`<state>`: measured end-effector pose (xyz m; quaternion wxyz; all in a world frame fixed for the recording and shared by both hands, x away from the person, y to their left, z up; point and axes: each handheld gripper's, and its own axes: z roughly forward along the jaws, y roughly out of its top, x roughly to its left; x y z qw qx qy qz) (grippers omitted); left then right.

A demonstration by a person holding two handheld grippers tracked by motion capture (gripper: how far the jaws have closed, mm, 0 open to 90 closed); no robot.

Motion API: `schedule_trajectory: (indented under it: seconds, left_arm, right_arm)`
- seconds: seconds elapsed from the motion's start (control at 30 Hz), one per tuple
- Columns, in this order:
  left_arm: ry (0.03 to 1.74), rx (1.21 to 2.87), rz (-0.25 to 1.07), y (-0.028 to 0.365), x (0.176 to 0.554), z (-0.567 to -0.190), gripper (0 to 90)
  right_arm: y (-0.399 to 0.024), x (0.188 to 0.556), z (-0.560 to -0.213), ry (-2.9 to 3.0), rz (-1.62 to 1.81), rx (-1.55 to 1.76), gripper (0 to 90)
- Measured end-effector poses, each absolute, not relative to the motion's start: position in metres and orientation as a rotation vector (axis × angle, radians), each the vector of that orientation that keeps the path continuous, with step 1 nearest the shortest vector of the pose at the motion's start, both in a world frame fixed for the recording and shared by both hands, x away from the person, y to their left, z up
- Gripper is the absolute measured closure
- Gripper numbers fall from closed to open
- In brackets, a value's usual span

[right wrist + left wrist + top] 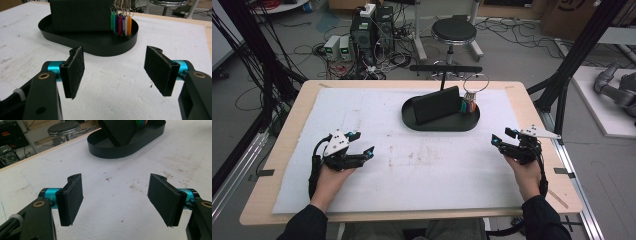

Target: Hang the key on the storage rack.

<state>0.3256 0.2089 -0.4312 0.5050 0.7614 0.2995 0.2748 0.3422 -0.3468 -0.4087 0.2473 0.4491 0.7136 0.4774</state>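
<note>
On the table (287, 150) lay a sheet (362, 190). A tray (442, 124) sat on it toward twelve o'clock, holding an upright board (437, 106) with a key-tag bunch (468, 104) at the board's three o'clock. A stool (454, 31) stood beyond the table's twelve o'clock edge.

Open mat (412, 165) btwn grippers; tray (412, 121) ahead

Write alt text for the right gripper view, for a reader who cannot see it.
The right gripper is open and empty, its two black padded jaws spread wide above a stained white foam mat. Beyond it sits a black oval tray holding an upright black panel and a bunch of coloured key tags on metal rings.
</note>
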Motion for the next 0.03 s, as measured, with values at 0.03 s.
schedule_trajectory:
  seconds: [0.03]
  left_arm:
    - [0.723,1.839,0.662,0.2082,0.326,-0.4316,28.4]
  right_arm:
    - [-0.3468,0.3422,-0.4087,1.946,1.302,1.224,33.1]
